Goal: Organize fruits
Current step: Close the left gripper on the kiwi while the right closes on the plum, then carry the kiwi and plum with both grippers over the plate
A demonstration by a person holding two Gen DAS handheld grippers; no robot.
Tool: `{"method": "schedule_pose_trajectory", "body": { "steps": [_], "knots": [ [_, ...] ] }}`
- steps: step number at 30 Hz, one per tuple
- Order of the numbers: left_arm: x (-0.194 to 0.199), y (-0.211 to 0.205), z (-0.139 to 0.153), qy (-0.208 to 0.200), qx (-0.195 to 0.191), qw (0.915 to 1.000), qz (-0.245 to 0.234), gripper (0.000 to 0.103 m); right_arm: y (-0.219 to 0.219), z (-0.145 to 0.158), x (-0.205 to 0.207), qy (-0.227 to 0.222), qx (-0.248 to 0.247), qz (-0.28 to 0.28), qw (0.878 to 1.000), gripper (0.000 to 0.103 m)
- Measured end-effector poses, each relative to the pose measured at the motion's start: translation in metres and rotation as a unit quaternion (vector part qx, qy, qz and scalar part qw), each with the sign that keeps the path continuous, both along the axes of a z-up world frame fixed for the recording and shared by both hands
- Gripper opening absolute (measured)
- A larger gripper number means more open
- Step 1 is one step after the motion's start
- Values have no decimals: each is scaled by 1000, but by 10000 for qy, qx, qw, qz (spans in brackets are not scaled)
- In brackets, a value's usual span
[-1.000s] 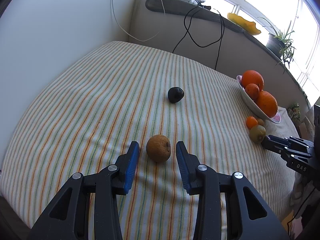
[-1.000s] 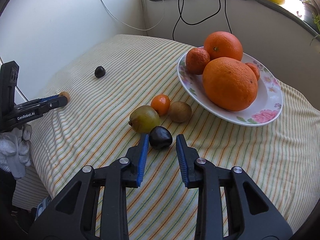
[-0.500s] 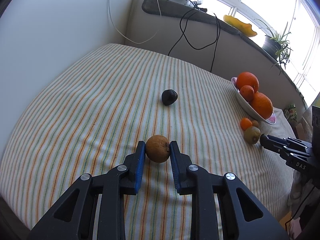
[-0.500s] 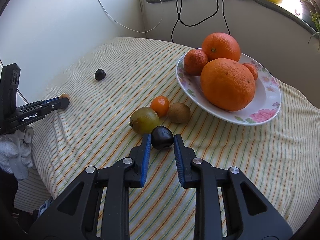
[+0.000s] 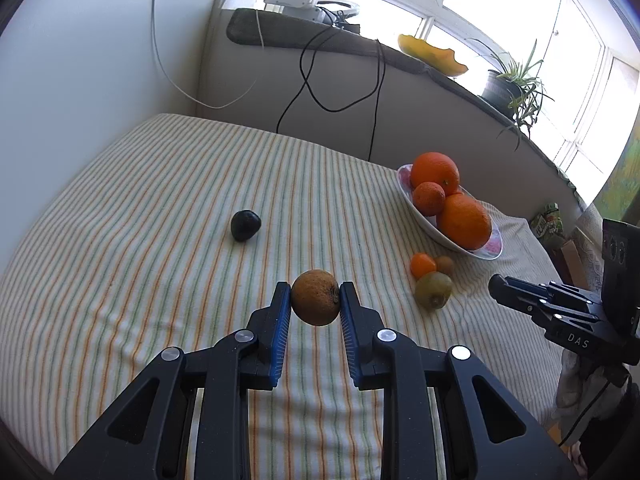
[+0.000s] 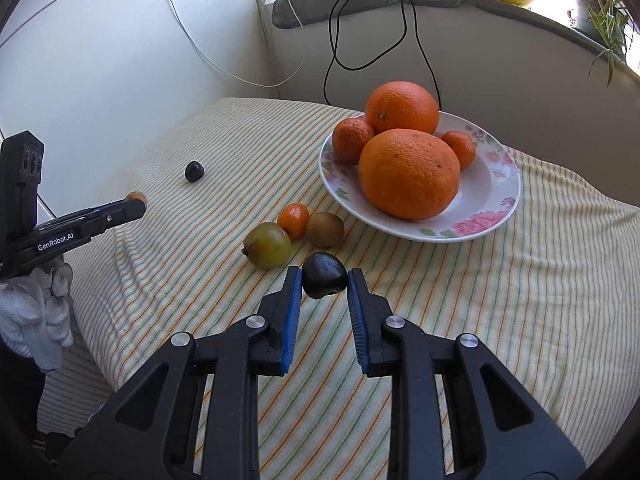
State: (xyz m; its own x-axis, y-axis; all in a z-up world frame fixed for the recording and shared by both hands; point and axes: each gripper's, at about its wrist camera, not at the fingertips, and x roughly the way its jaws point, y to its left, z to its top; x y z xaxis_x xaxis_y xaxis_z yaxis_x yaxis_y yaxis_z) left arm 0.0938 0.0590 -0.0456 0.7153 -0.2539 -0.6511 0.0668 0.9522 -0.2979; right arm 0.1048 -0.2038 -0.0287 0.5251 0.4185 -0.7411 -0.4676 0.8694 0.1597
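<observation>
Blue pads of the left gripper [image 5: 315, 304] pinch a brown russet fruit [image 5: 315, 297] clear of the striped cloth [image 5: 160, 220]; the right gripper [image 6: 324, 286] clamps a dark plum-like fruit [image 6: 324, 275] — beyond lie a green fruit [image 6: 269, 245], mandarin [image 6: 294, 220], kiwi [image 6: 325, 229] and the floral plate [image 6: 492, 200] of oranges [image 6: 409, 174].

oranges [image 6: 408, 174] on plate [image 6: 492, 216], three small fruits [image 6: 294, 220] just left of it
</observation>
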Motion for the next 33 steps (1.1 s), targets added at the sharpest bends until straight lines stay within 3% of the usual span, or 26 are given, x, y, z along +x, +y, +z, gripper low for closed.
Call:
{"method": "schedule_pose_trajectory", "body": {
  "steps": [19,33],
  "knots": [
    [36,-93,21,-180,20,9965,-812,23,-66,19,26,-273,150,-617,9976,24],
    [67,-119,24,-167,120,9947,-1003,23,-84,22,57,-378,94,-750,9964,24]
  ]
}}
